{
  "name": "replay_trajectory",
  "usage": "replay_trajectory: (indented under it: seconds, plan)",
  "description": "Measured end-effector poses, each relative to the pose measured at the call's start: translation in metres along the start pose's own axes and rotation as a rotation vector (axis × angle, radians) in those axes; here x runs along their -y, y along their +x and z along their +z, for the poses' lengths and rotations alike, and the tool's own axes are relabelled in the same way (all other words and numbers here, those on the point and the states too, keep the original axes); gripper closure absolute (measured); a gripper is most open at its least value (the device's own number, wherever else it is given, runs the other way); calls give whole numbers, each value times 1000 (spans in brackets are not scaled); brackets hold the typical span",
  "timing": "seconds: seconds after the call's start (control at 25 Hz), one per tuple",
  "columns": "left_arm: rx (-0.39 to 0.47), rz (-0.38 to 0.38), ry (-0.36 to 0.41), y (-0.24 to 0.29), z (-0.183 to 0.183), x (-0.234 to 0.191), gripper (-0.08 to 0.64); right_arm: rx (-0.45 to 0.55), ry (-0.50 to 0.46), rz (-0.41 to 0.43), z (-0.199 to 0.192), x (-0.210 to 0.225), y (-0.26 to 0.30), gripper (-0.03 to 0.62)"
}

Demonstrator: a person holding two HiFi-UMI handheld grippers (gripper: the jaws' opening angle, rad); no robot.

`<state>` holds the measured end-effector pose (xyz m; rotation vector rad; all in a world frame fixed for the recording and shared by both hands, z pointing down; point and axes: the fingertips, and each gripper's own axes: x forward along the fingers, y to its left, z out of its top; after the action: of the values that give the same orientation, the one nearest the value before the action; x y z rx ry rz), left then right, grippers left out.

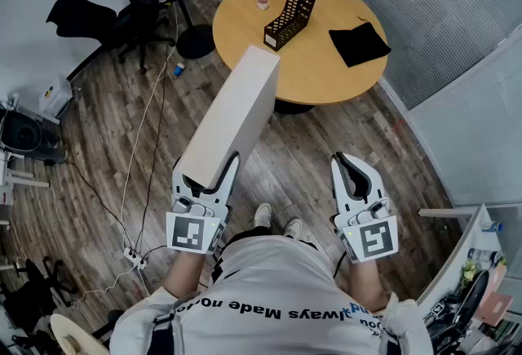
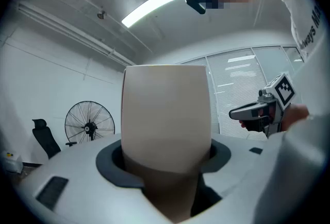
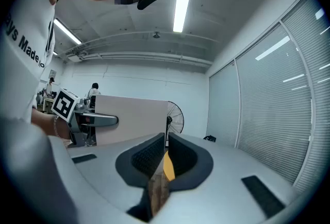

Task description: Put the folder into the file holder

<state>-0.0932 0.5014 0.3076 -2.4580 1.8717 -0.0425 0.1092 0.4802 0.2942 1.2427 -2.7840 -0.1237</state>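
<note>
While the left gripper (image 1: pixel 207 171) clamps its widely spread jaws on the near end of the long, thick beige cardboard folder (image 1: pixel 232 108), the rest juts out unsupported toward the round wooden table (image 1: pixel 320 86). Held at one end, it could droop or twist out of the pads. The black mesh file holder (image 1: pixel 292 12) stands well apart on the table; its slots look narrow, so a crooked entry might shove or tip it. The right gripper (image 1: pixel 351 175) hangs empty, jaws together, steadying nothing
</note>
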Motion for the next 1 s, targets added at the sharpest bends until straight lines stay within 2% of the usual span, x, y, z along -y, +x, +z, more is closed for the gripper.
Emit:
replay_trajectory:
  seconds: [0.16,1.0]
  plan:
    - [-1,-11,0,4,-1,-8,276,-32,-10,6,-4,-4,10,548]
    - [-7,-42,-16,-7,-13,-69,278,-44,5,-8,0,-52,57,548]
